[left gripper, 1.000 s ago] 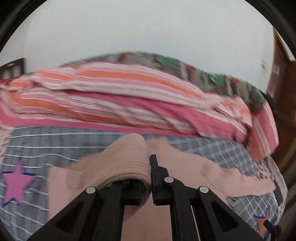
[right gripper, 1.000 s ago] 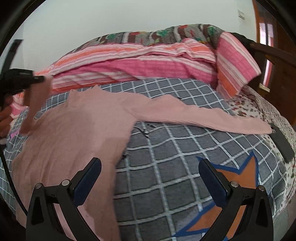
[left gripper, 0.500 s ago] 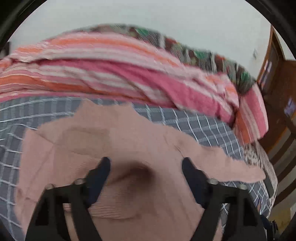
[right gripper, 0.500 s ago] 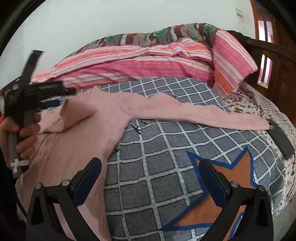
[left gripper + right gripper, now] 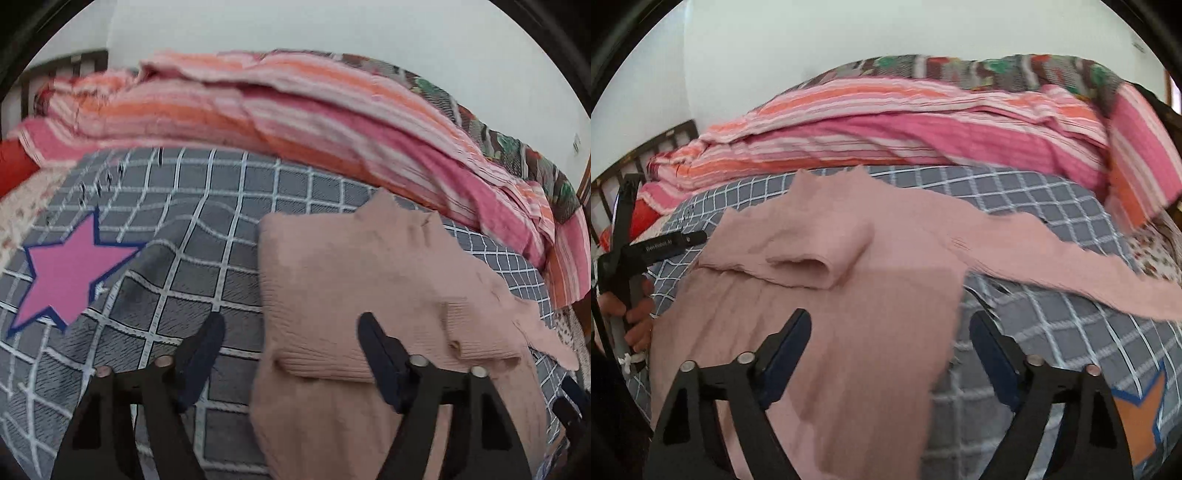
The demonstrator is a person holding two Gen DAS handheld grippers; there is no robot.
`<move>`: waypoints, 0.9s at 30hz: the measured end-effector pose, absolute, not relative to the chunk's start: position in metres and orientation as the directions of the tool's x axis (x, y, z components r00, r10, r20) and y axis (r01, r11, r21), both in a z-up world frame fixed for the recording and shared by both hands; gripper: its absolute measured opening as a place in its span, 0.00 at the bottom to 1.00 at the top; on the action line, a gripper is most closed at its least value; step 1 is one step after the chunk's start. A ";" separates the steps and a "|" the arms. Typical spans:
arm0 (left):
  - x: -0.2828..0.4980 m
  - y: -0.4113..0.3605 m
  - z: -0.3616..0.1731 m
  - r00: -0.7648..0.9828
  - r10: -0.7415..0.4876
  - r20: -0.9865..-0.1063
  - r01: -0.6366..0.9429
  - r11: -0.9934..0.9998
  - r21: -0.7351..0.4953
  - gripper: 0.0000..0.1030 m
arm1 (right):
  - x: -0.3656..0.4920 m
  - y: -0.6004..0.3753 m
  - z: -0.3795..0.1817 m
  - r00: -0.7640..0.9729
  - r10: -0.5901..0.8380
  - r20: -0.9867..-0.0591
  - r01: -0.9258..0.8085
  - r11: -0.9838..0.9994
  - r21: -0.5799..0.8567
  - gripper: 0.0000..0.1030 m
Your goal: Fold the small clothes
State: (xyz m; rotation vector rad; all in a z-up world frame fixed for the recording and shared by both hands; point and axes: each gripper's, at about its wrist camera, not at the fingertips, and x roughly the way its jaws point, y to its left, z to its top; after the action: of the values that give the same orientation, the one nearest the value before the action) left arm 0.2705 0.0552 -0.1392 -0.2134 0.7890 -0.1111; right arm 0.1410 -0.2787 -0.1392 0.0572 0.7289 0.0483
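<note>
A small dusty-pink knit top [image 5: 849, 332] lies spread on a bed covered by a grey checked quilt [image 5: 207, 221]. One sleeve [image 5: 812, 258] is folded in across the chest, its ribbed cuff lying on the body of the top. The other sleeve [image 5: 1071, 258] stretches out flat toward the side of the bed where an orange star [image 5: 1137, 417] is printed on the quilt. On the opposite side the quilt carries a pink star [image 5: 70, 273].

The left gripper [image 5: 291, 328] hovers over the edge of the top, just short of the folded sleeve. Its jaws stand apart and have just been closing a little; the top's edge lies below the gap, but the pads press on nothing. In the right wrist view a hand [image 5: 635, 314] holds this tool by its handle at the bed's far side.

The right gripper [image 5: 890, 328] hangs over the lower body of the top. Its jaws are wide apart and have just been narrowing, gripping nothing.

Behind the top, a pile of pink and orange striped bedding [image 5: 905, 129] lies against the pale wall [image 5: 849, 37].
</note>
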 end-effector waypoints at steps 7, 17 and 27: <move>0.310 0.047 -0.170 0.639 -0.207 -0.741 0.065 0.974 -0.216 0.15 | 0.185 -0.244 -0.146 0.706 0.089 -0.702 -0.074 0.996 0.052 0.74; 0.294 0.062 -0.176 0.684 -0.202 -0.701 0.030 0.968 -0.250 0.21 | 0.228 -0.207 -0.164 0.661 0.082 -0.746 -0.119 0.993 0.004 0.74; 0.296 0.054 -0.175 0.690 -0.163 -0.705 0.025 0.979 -0.202 0.23 | 0.255 -0.229 -0.165 0.652 0.026 -0.758 -0.025 1.000 0.013 0.43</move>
State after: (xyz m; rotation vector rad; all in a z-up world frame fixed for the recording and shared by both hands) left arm 0.2957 0.0542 -0.1749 -0.1824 0.8039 -0.1057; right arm 0.2553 -0.2293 -0.1651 0.0015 0.8598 0.0288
